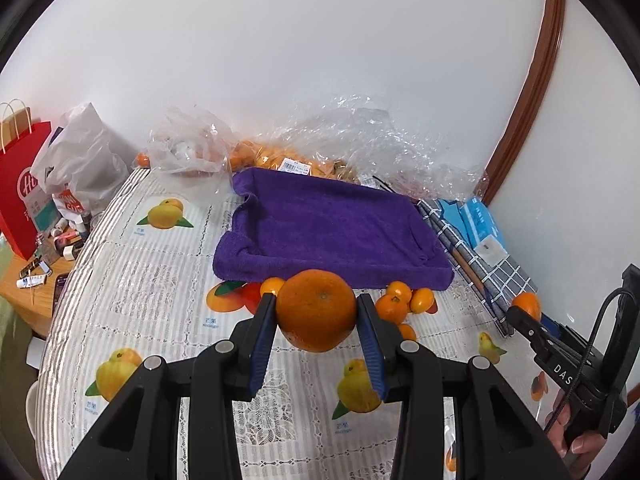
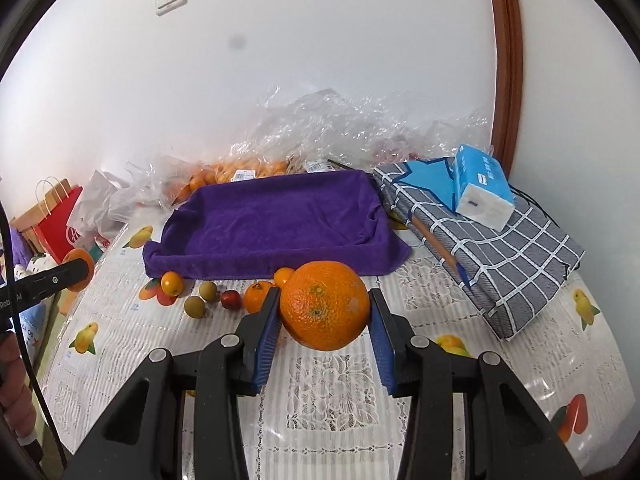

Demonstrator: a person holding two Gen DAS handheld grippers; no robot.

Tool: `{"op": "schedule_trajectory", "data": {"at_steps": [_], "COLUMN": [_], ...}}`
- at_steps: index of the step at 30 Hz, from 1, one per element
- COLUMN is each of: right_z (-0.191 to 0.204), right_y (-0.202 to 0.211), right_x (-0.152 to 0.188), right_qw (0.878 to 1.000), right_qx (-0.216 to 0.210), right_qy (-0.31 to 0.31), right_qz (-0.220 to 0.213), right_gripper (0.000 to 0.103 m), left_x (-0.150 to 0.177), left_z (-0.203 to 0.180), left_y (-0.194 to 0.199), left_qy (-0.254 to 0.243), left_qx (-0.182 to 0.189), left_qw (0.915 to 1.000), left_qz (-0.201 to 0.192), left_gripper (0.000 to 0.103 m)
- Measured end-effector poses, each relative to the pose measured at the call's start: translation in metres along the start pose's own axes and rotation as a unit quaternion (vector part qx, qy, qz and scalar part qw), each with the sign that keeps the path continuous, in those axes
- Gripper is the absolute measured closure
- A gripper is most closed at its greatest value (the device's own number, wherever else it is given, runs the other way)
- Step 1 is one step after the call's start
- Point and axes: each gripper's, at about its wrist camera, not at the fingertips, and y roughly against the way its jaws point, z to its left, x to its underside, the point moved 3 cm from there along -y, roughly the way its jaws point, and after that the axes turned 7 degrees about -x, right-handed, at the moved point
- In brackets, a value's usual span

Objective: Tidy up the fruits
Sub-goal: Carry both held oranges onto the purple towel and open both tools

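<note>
My left gripper [image 1: 316, 310] is shut on a large orange [image 1: 316, 312] and holds it above the table, just in front of the purple towel-lined tray [image 1: 332, 224]. My right gripper [image 2: 325, 308] is shut on another large orange [image 2: 325, 306], also in front of the tray [image 2: 276, 220]. Small tangerines [image 1: 394, 300] lie by the tray's front edge. In the right wrist view a small tangerine [image 2: 172, 282], two green fruits [image 2: 200, 298] and a small red fruit [image 2: 231, 299] lie there too. The tray holds nothing.
Clear plastic bags with oranges [image 1: 280, 160] lie behind the tray by the wall. A folded checked cloth [image 2: 492, 240] with a blue tissue pack [image 2: 484, 186] sits right of the tray. A red paper bag [image 1: 22, 184] and clutter stand at far left.
</note>
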Motion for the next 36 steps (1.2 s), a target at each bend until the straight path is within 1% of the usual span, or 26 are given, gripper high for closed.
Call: {"op": "schedule_trajectory", "data": {"at_steps": [5, 9, 12, 14, 16, 18, 21, 27, 31, 33, 36], "right_z": [0.001, 0.000, 0.002, 0.003, 0.002, 0.000, -0.004, -0.016, -0.023, -0.025, -0.027], "right_y": [0.002, -0.010, -0.024, -0.041, -0.059, -0.077, -0.102, -0.164, -0.197, -0.208, -0.219], "right_x": [-0.005, -0.013, -0.022, -0.030, -0.037, -0.044, -0.052, -0.073, -0.075, -0.072, -0.067], "right_qw": [1.000, 1.000, 1.000, 1.000, 1.000, 0.999, 0.999, 0.999, 0.998, 0.997, 0.997], "right_qx": [-0.005, -0.010, -0.016, -0.018, -0.018, -0.025, -0.030, -0.022, -0.013, -0.014, -0.003], "right_qy": [0.000, 0.001, 0.010, 0.017, 0.019, 0.018, 0.014, 0.014, 0.008, 0.007, 0.014], "right_qz": [-0.003, 0.001, -0.002, -0.002, 0.005, 0.011, 0.018, 0.038, 0.061, 0.072, 0.079], "right_gripper": [0.061, 0.061, 0.061, 0.061, 0.061, 0.061, 0.061, 0.061, 0.061, 0.061, 0.061], "left_x": [-0.005, -0.014, -0.023, -0.027, -0.032, -0.037, -0.047, -0.070, -0.074, -0.072, -0.066], "left_z": [-0.007, -0.016, -0.021, -0.022, -0.021, -0.021, -0.022, -0.025, -0.024, -0.021, -0.019], "left_y": [-0.005, -0.016, -0.032, -0.045, -0.062, -0.078, -0.100, -0.149, -0.181, -0.196, -0.209], "left_qy": [-0.004, -0.016, -0.026, -0.031, -0.026, -0.020, -0.021, -0.027, -0.026, -0.019, -0.021], "left_qx": [0.005, 0.006, 0.004, 0.000, -0.004, -0.002, -0.006, -0.012, -0.016, -0.012, -0.011], "left_qw": [1.0000, 0.9998, 0.9996, 0.9995, 0.9997, 0.9997, 0.9996, 0.9991, 0.9987, 0.9985, 0.9979], "left_qz": [0.000, -0.006, -0.014, -0.010, 0.000, 0.011, 0.019, 0.032, 0.041, 0.050, 0.060], "left_gripper": [0.065, 0.065, 0.065, 0.065, 0.065, 0.065, 0.065, 0.065, 0.065, 0.065, 0.065]}}
